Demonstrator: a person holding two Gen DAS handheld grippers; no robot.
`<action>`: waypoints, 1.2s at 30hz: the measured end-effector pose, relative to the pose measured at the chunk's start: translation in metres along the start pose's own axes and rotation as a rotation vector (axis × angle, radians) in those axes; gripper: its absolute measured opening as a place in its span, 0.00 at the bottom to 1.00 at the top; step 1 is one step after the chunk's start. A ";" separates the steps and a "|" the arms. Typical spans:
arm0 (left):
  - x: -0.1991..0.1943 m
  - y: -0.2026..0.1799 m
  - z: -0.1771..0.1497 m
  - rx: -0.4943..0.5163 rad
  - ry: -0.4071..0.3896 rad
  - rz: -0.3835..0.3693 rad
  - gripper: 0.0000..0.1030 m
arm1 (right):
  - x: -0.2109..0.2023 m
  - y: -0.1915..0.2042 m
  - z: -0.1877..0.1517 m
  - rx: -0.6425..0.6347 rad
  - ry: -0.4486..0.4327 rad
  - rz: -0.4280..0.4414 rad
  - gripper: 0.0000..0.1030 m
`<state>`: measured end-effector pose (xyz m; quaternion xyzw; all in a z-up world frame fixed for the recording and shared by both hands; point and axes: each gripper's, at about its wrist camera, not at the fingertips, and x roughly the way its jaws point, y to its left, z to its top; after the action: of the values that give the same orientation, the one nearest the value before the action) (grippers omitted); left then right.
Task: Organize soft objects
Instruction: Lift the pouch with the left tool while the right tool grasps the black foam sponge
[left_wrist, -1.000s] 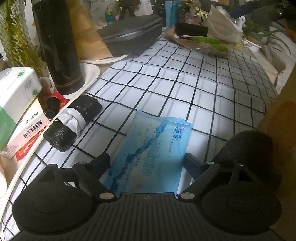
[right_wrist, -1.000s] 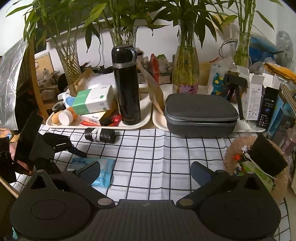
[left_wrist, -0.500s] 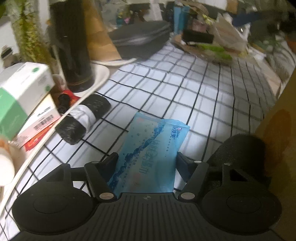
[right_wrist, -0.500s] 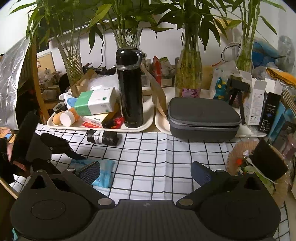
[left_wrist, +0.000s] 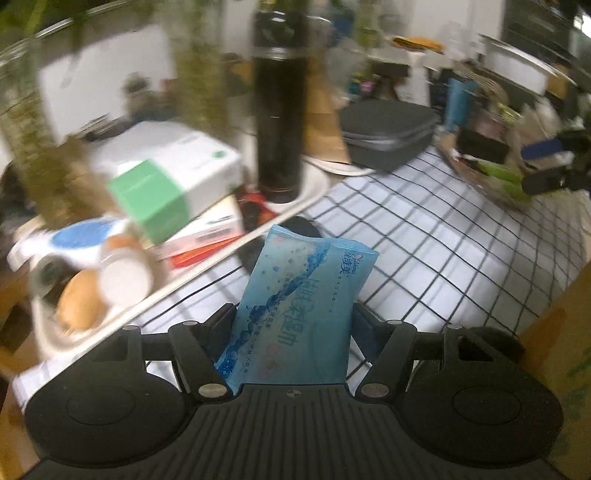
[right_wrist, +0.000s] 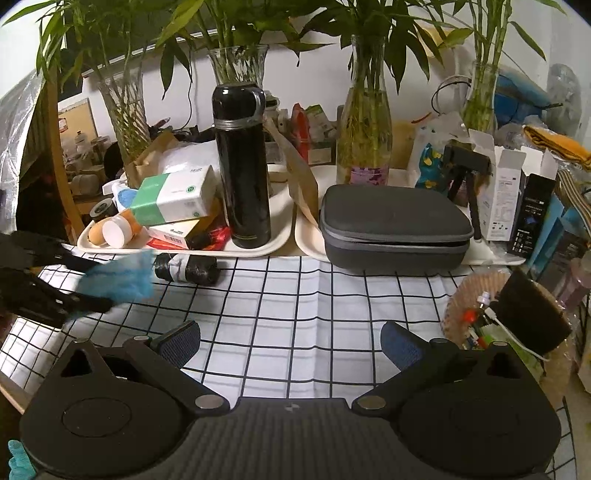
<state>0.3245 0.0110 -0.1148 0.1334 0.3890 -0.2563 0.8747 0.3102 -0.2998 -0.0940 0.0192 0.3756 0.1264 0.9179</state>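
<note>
My left gripper (left_wrist: 295, 325) is shut on a blue wet-wipe pack (left_wrist: 306, 302) and holds it lifted above the checked tablecloth, near the front of the white tray (left_wrist: 229, 258). In the right wrist view the same pack (right_wrist: 118, 277) shows blurred at the left, held by the left gripper (right_wrist: 74, 284). My right gripper (right_wrist: 291, 343) is open and empty over the cloth's front. A green-and-white tissue pack (right_wrist: 170, 199) lies on the tray (right_wrist: 184, 251).
A black bag roll (right_wrist: 186, 268) lies on the cloth before the tray. A black flask (right_wrist: 242, 166) stands on the tray. A grey zip case (right_wrist: 391, 225) sits on a second tray. A woven basket (right_wrist: 461, 306) of small items is at the right. Vases line the back.
My left gripper closed on the blue pack and lifted it off the cloth, swinging left toward the tray. The right gripper stayed open and nearly still.
</note>
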 end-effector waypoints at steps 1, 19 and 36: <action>-0.007 0.003 -0.001 -0.028 -0.004 0.021 0.64 | 0.002 -0.001 0.001 0.000 0.003 0.003 1.00; -0.095 0.016 -0.021 -0.392 -0.117 0.237 0.64 | 0.061 0.018 0.009 -0.148 0.166 0.338 1.00; -0.092 0.000 -0.022 -0.291 -0.106 0.206 0.64 | 0.123 0.058 -0.001 -0.270 0.413 0.771 0.82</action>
<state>0.2587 0.0520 -0.0609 0.0307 0.3595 -0.1131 0.9258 0.3815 -0.2134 -0.1717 0.0120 0.4963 0.5079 0.7040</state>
